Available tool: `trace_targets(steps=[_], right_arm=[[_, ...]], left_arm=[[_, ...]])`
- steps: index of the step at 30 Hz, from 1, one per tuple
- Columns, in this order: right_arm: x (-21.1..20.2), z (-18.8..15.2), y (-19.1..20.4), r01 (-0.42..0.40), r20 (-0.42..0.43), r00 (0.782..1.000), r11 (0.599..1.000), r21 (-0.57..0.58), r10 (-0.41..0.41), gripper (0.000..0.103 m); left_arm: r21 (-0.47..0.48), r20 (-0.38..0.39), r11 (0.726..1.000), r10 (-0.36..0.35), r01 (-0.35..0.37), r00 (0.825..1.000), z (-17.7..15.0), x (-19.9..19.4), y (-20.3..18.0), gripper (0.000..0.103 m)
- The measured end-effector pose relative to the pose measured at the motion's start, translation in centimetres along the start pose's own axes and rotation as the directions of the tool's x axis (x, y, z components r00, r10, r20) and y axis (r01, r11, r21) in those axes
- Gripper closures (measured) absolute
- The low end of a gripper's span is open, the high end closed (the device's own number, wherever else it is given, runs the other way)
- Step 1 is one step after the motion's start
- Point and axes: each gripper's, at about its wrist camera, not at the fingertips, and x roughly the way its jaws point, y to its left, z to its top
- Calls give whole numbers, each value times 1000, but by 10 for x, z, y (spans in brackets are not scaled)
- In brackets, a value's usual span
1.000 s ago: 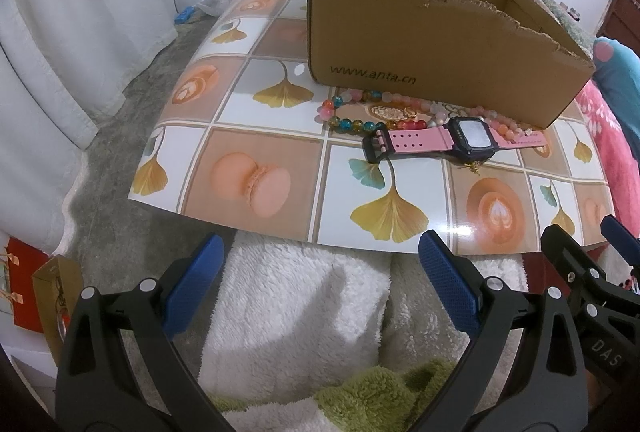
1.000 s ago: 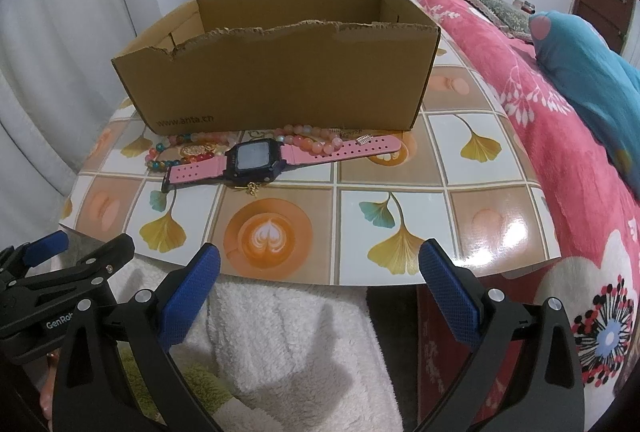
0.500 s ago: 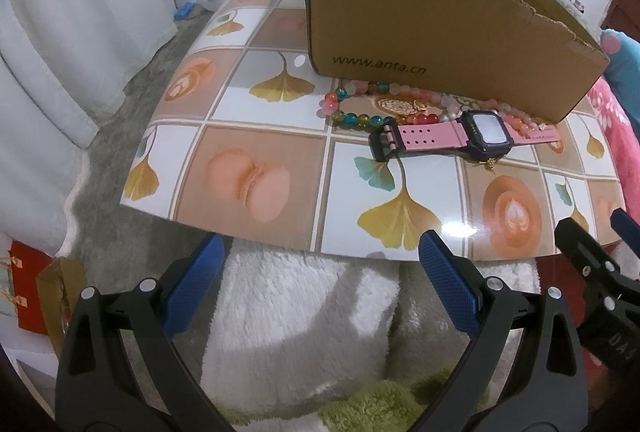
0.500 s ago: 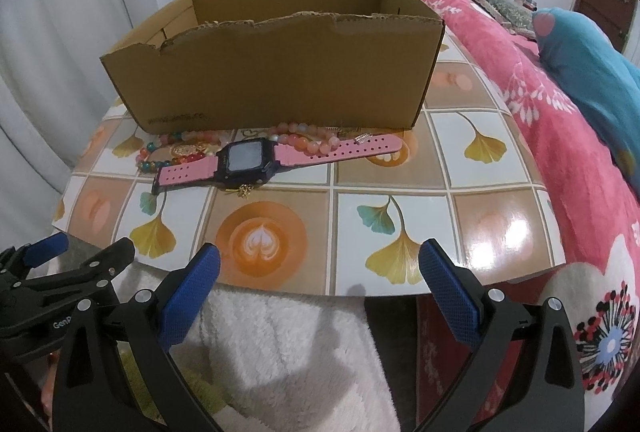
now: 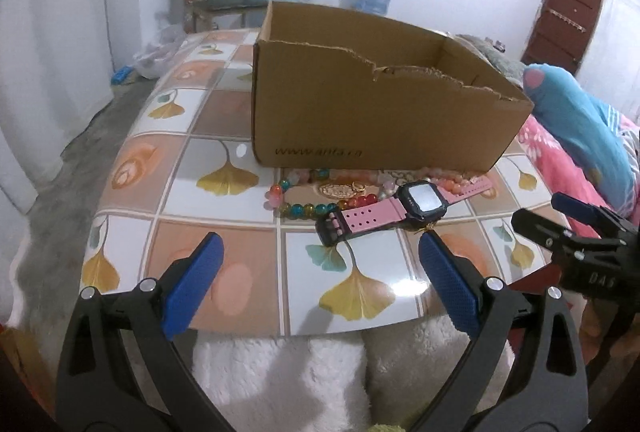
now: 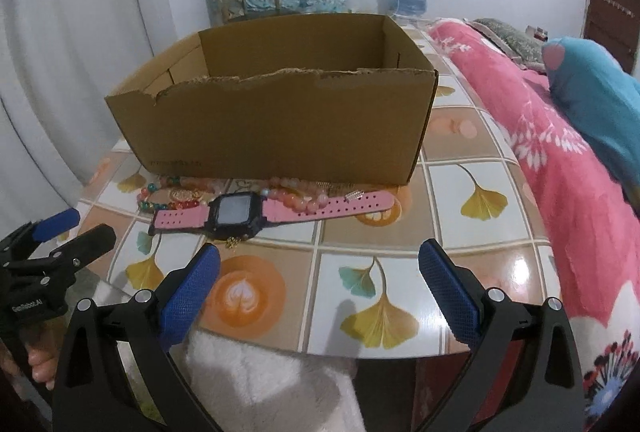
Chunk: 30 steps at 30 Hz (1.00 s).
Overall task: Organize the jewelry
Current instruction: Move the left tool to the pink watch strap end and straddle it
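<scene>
I judge the job barely begun: nothing has gone into the cardboard box [image 5: 384,112] as far as I can see, though its floor is hidden behind the torn front wall, so I cannot rule out something lying low inside. My left gripper [image 5: 320,272] has its jaws spread wide and empty, and my right gripper [image 6: 320,272] is the same, spread and carrying nothing. Both hover over the near edge of the worktop [image 6: 400,272].

The pink watch [image 6: 260,216] lies flat ahead of both sets of jaws, between them and the box. Just beyond it, against the box's front wall, sit the coloured bead bracelet [image 5: 308,206] and the pink bead strand [image 6: 304,202], the strand draped over the watch strap. A small gold charm [image 5: 340,189] rests inside the bracelet's loop. Every piece is left to move.
</scene>
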Motion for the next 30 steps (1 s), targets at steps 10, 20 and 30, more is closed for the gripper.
trace_targets(steps=[10, 20, 30], right_arm=[[24, 9, 3, -82, -52, 995, 997, -10, 81, 6], [38, 15, -5, -102, -99, 990, 993, -64, 96, 20], [58, 25, -26, -46, -192, 980, 999, 19, 49, 40]], left_arm=[[100, -40, 995, 10, -6, 999, 5, 18, -10, 9], [297, -75, 955, 20, 3, 997, 1, 29, -33, 42], [374, -137, 927, 66, -10, 988, 0, 49, -38, 69]])
